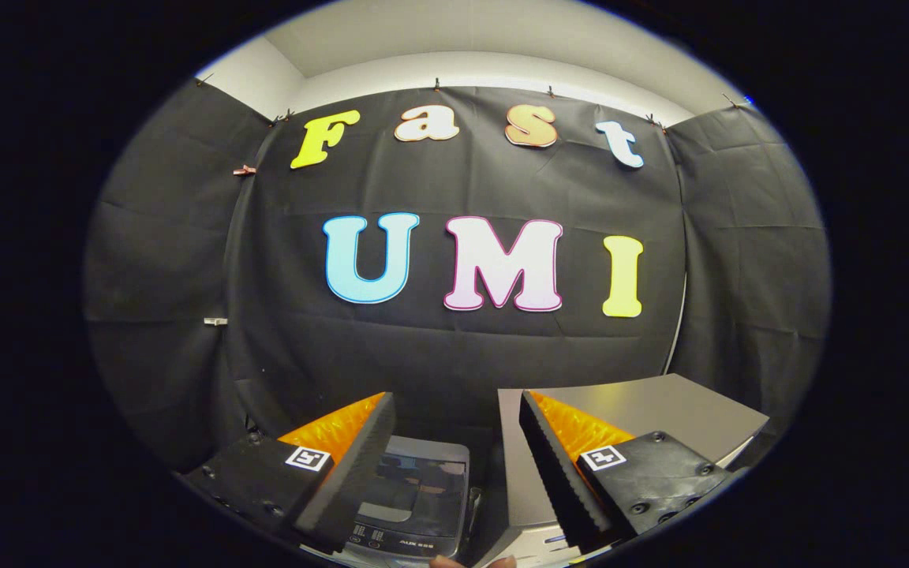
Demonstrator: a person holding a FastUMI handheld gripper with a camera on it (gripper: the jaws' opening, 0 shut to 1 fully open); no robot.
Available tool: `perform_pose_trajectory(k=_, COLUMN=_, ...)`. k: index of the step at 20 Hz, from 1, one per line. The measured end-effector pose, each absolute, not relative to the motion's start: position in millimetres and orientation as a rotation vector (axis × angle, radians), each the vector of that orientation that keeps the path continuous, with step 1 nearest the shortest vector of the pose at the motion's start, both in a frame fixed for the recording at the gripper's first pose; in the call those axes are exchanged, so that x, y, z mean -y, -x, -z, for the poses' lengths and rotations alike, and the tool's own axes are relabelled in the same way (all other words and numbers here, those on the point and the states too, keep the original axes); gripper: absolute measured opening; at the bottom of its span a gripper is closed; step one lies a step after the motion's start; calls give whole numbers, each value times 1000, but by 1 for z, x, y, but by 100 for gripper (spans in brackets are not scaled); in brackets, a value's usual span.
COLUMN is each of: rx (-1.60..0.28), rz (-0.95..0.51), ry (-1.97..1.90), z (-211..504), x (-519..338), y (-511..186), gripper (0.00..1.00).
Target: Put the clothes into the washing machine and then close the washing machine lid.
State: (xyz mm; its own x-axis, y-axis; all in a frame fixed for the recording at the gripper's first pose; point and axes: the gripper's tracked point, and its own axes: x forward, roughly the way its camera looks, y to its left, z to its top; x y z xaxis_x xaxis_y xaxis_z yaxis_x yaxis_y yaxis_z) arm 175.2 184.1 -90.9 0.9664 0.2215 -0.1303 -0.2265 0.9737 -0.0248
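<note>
Two fingers (443,465) spread apart w/ nothing btwn them, washer (415,493) low just ahead, its dark glass lid (417,481) looking shut, grey box (644,406) beside it; fits pre-load or done, so can't call the step.

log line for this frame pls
gripper: open, empty, held high | washing machine: below, between fingers, lid state unclear | grey cabinet: beside machine, behind one finger | clothes: none seen | stage: lid state unconfirmed
</note>
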Motion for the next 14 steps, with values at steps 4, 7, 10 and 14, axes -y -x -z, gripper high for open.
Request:
perform_pose_trajectory(k=4, rx=-129, rz=-223, ry=41, z=85, x=-177, y=-174, gripper=99)
perform_pose_trajectory(k=7, rx=-113, rz=-222, ry=50, z=79, x=-174, y=-171, gripper=99)
perform_pose_trajectory(k=10, rx=-114, rz=-221, ry=37, z=76, x=-172, y=-167, gripper=99)
perform_pose_trajectory(k=14, rx=-107, rz=-213, ry=37, z=76, x=-169, y=-167, gripper=99)
